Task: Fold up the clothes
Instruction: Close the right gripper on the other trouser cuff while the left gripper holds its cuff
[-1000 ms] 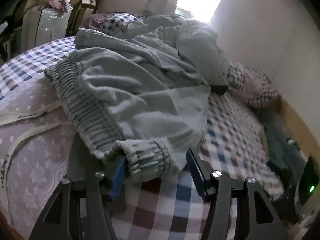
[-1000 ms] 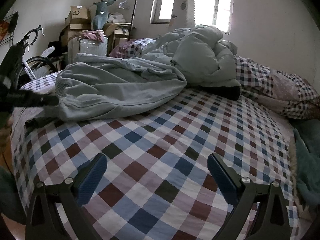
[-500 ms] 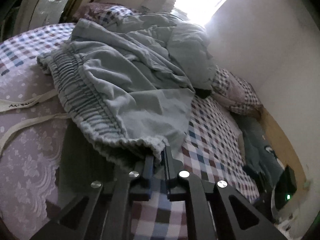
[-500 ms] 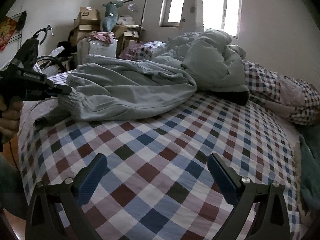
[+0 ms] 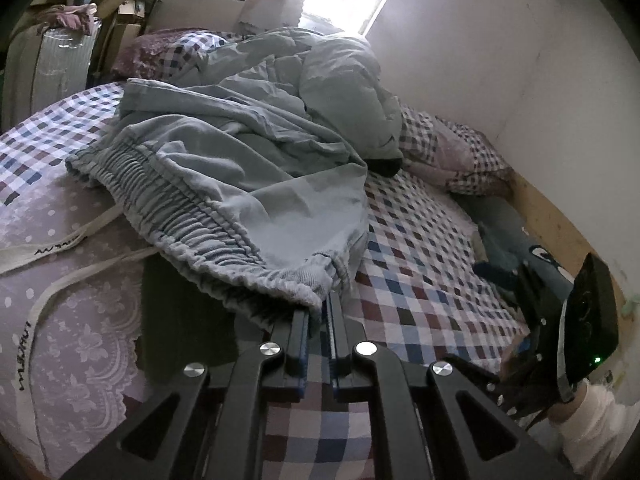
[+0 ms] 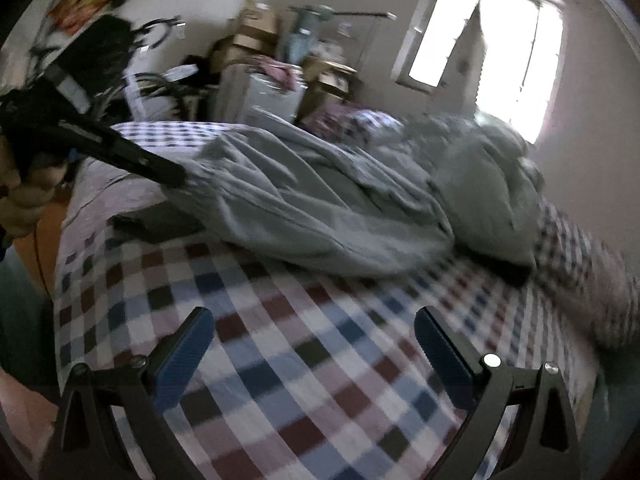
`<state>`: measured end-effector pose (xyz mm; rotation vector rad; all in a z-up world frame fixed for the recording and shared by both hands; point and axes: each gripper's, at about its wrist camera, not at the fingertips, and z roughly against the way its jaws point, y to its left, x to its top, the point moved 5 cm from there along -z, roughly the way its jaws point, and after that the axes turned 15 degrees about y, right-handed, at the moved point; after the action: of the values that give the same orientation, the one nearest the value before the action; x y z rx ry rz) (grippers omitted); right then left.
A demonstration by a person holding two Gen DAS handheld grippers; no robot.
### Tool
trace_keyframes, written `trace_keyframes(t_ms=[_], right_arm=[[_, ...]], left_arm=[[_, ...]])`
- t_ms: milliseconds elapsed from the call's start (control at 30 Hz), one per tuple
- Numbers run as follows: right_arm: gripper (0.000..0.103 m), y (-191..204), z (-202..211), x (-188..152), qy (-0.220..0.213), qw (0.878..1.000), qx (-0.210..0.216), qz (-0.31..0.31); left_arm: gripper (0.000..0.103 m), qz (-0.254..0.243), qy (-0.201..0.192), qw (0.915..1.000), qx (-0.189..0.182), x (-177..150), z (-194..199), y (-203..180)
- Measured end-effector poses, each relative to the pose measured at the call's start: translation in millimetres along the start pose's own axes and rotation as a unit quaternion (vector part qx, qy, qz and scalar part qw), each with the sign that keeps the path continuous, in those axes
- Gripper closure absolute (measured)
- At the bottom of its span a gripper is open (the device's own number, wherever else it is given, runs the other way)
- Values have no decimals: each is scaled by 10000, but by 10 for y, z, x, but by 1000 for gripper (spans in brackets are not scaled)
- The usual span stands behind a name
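A pale grey-green garment [image 5: 224, 168] with a ribbed elastic waistband lies crumpled across the checked bed. My left gripper [image 5: 318, 312] is shut on the waistband corner at the garment's near end. In the right wrist view the same garment [image 6: 320, 204] stretches across the bed, with the left gripper [image 6: 176, 178] pinching its left end. My right gripper [image 6: 316, 332] is open and empty, low over the checked sheet [image 6: 280, 360] in front of the garment. It also shows at the right edge of the left wrist view [image 5: 568, 340].
A bunched grey-green duvet [image 5: 340, 76] and checked pillows [image 5: 460, 152] lie at the bed's head. A lilac lace cover [image 5: 60, 300] with cream straps lies on the left. A blue plush toy [image 5: 508, 240] sits by the wall. Boxes and a bicycle [image 6: 160, 80] crowd the far corner.
My left gripper closed on the waistband corner and has lifted it slightly. My right gripper has swung left and tilted; its view is blurred with motion.
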<state>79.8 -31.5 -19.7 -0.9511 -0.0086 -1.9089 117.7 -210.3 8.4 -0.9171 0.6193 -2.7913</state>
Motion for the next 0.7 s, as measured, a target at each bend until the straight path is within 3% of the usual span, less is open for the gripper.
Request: trace_keyframes(t_ms=[200,267,333,533,700], right_arm=[[5,373,-167,347,-98,9903,-185,1376],[18,476,-242,457,-101,9814,-300,1894],[25,542,-308,551,-88,9722,-363,2312],[25,712,-518,702,-59,9356,-668,3467],[25,775,-738,747,66,9111,-787,4045]], left_arm=[[97,-69,58,9999,-63,-28,-5,-9],[97,-105,78,9999,-62,-33,1,-3],[97,-120,94,9999,-81,-40,12,3],[99,-158,117,9997,-148,-57,36,9],[99,-141,170,9995,-208,-61,17,36]])
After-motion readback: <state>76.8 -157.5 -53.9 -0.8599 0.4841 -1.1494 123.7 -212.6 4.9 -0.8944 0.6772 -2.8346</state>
